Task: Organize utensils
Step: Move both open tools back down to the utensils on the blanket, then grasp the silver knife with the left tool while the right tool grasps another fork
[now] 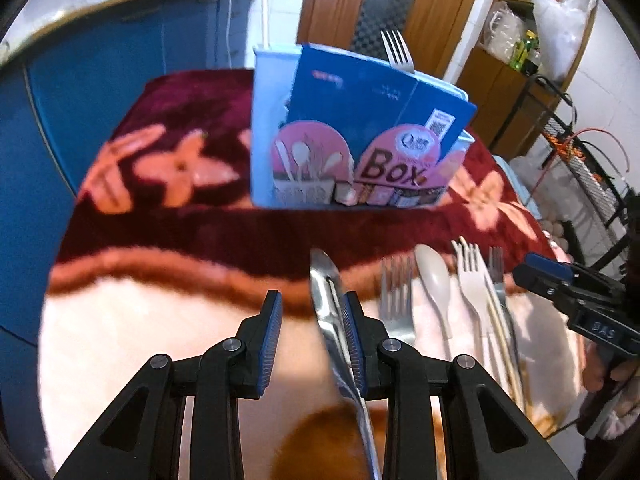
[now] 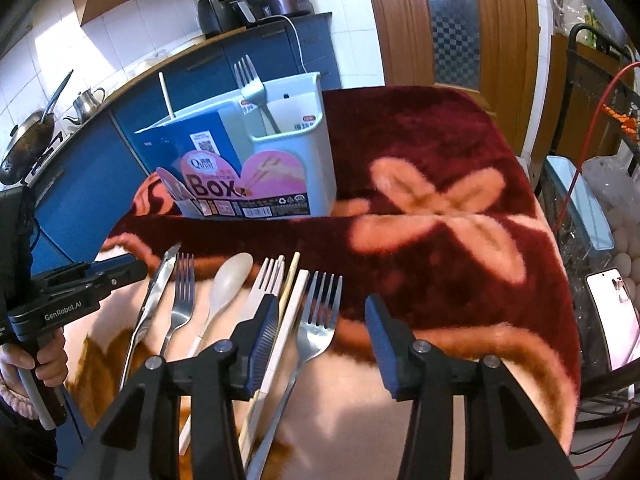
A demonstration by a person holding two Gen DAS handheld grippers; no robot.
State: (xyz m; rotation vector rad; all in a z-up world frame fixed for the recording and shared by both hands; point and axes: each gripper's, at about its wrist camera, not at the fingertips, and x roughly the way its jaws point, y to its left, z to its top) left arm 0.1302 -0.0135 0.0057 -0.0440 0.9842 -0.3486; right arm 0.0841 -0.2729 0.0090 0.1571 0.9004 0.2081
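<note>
On the blanket lie a knife (image 1: 326, 300), a metal fork (image 1: 396, 300), a beige spoon (image 1: 434, 276), a beige fork (image 1: 472, 280), chopsticks (image 2: 294, 292) and a second metal fork (image 2: 320, 316). My left gripper (image 1: 312, 300) is open and low over the knife, whose blade runs along the inside of the right finger. My right gripper (image 2: 320, 300) stands open astride the second metal fork, pads clear of it. Behind stands a pale utensil box (image 2: 316, 148) with a blue "Box" card, and a fork (image 2: 250, 80) stands upright in it.
A dark red flowered blanket (image 2: 440, 200) covers the table and drops off at the right edge. Blue cabinets (image 1: 100, 80) stand to the left and behind. At the right there are a wire rack (image 1: 580, 160) and a lit phone (image 2: 612, 312).
</note>
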